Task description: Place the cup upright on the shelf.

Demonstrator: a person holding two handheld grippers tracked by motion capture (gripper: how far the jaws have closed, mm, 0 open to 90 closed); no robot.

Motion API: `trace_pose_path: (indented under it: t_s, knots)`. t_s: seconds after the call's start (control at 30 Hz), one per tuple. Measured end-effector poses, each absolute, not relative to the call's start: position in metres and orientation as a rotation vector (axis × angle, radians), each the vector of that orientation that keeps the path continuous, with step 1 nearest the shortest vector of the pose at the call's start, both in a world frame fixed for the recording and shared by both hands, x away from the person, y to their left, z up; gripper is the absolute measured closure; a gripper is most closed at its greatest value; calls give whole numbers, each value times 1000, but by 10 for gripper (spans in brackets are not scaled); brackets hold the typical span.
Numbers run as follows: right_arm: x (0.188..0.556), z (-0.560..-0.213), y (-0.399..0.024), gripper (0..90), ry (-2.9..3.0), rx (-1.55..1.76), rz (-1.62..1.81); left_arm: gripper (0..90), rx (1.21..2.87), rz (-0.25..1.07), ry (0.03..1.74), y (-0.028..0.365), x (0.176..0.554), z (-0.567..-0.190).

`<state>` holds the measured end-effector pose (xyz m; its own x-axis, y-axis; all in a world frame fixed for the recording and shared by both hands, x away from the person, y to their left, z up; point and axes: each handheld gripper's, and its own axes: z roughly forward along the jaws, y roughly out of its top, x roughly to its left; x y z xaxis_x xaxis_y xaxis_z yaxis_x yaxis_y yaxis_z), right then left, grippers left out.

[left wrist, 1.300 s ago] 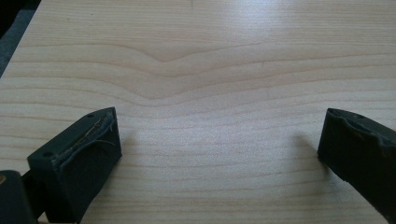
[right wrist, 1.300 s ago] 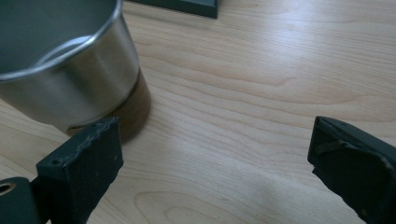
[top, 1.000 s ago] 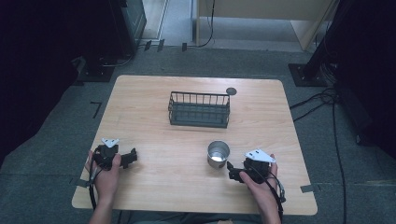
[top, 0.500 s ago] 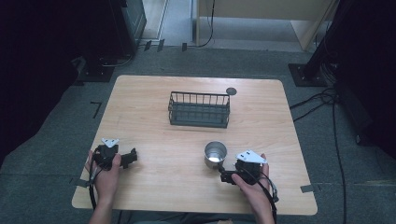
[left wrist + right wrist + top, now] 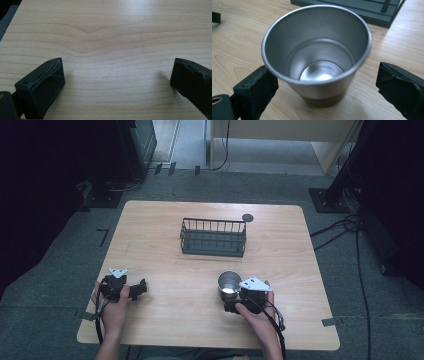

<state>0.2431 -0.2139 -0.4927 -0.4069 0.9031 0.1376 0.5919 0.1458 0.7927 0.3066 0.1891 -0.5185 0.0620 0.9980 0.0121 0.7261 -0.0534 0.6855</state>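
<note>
A bare steel cup (image 5: 229, 282) stands upright and empty on the wooden table (image 5: 280, 245), near its front right. My right gripper (image 5: 228, 296) reaches it from the near side. In the right gripper view the cup (image 5: 317, 50) stands between the two black pads. The left pad (image 5: 255, 91) is at the cup's wall, while the right pad (image 5: 399, 85) stands off with a gap. These jaws have just been closing, and the right gripper (image 5: 324, 85) is open. My left gripper (image 5: 142, 287) rests at the front left; the left gripper (image 5: 117, 77) is open over bare wood.
A dark wire basket (image 5: 213, 237) stands at the table's middle, just beyond the cup, and its base (image 5: 362, 10) shows in the right gripper view. A small black disc (image 5: 247, 217) lies behind the basket. Cables trail from both grippers toward the front edge.
My right hand has slid left toward the cup, bringing its jaws around it. The cup, the basket and the left hand have stayed in place.
</note>
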Motion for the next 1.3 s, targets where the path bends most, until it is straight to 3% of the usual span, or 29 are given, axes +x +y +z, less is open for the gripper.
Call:
trace_pose_path:
  t_s: [0.53,0.77,1.3]
  knots:
    - [258,-495,-190,57,2058,1434,1099,0,1834,694,1716,189,307,-519]
    - [260,-497,-185,169,2026,1434,1045,0,1834,694,1716,189,307,-519]
    - [261,-487,-189,177,2004,1450,1064,0,1834,694,1716,189,307,-519]
